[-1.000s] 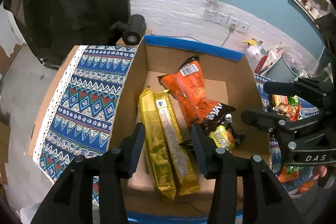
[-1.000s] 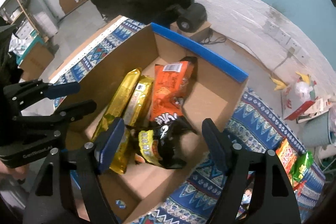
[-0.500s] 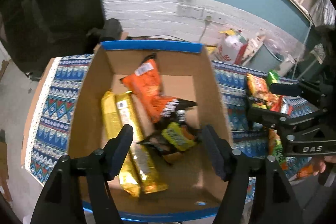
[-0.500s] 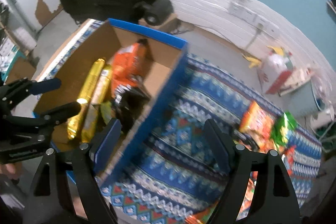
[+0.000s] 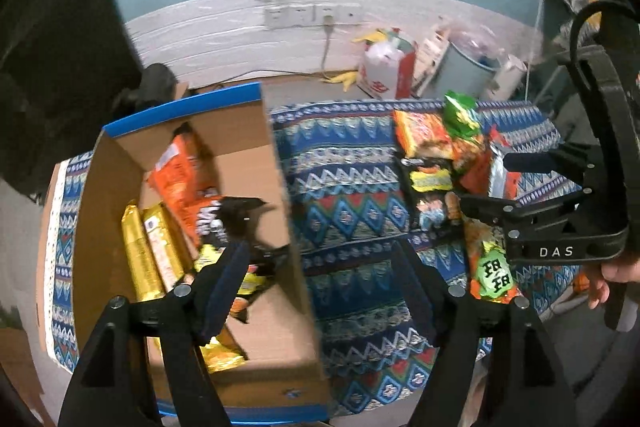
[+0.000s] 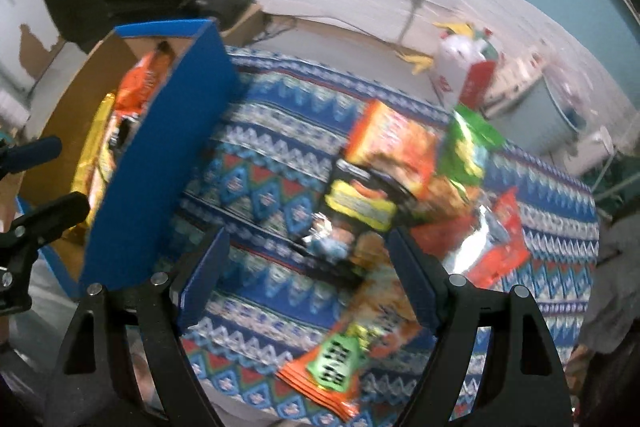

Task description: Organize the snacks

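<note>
Snacks [image 6: 384,163] piled right of box edge [image 6: 160,155]; bare cloth [image 5: 344,187] between

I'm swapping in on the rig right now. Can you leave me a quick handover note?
Left gripper: open, empty, jaws just opened, over the box edge.
Right gripper: open, empty, above the snack pile.
Done: two gold packs, an orange bag and a black-and-yellow bag lie in the box.
Left: the snack pile on the cloth beside the box.

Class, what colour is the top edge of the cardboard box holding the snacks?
Blue. The cardboard box has a blue rim, clearest in the left wrist view.
</note>
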A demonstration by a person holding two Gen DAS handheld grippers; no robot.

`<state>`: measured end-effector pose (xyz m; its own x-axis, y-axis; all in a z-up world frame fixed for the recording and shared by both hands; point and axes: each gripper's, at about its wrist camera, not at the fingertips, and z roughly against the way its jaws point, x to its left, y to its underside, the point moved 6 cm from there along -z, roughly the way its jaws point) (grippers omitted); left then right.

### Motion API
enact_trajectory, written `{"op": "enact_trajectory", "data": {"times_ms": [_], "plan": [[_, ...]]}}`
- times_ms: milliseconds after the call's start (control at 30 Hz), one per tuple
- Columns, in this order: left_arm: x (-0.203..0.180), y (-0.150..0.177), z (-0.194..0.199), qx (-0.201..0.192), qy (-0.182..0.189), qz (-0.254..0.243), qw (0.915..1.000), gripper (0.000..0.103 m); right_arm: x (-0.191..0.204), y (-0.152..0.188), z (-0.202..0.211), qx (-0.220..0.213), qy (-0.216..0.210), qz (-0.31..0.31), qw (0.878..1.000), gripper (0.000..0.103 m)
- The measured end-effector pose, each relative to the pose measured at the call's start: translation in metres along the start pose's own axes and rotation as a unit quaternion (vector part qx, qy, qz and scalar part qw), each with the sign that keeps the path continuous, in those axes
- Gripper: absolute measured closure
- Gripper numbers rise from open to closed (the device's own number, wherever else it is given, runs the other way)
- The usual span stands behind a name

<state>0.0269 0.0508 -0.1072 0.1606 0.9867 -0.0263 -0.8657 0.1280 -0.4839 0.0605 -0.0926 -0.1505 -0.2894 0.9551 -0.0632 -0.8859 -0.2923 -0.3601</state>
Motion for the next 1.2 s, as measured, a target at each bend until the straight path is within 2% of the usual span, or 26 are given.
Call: {"op": "enact_trajectory", "data": {"times_ms": [200,400,700,1033,1100,1133,1200], "plan": [[-0.031,0.003,-0.012,0.011,0.009,-0.026,0.9996,0.024,-0.035,0.032,-0.01,0.023,0.015,-0.037,0.999,0.022],[-0.058,0.015,-0.031,0.037,0.019,-0.047,0.998,0.024,-0.058,0.067,-0.028,0.057,0.016,-0.07,0.996,0.022],[-0.076,0.034,-0.06,0.071,0.012,-0.066,0.9952,0.024,-0.061,0.094,-0.057,0.091,0.014,-0.088,0.992,0.022],[-0.074,0.045,-0.088,0.1,0.011,-0.05,0.9936,0.024,-0.059,0.104,-0.087,0.108,0.022,-0.087,0.99,0.022],[-0.073,0.045,-0.092,0.104,0.01,-0.046,0.9934,0.024,-0.055,0.104,-0.088,0.104,0.026,-0.069,0.992,0.038],[-0.073,0.044,-0.095,0.106,0.01,-0.043,0.9934,0.024,-0.055,0.104,-0.088,0.104,0.023,-0.056,0.993,0.052],[-0.073,0.041,-0.099,0.108,0.012,-0.036,0.9934,0.024,-0.055,0.103,-0.084,0.098,0.021,-0.047,0.994,0.059]]}}
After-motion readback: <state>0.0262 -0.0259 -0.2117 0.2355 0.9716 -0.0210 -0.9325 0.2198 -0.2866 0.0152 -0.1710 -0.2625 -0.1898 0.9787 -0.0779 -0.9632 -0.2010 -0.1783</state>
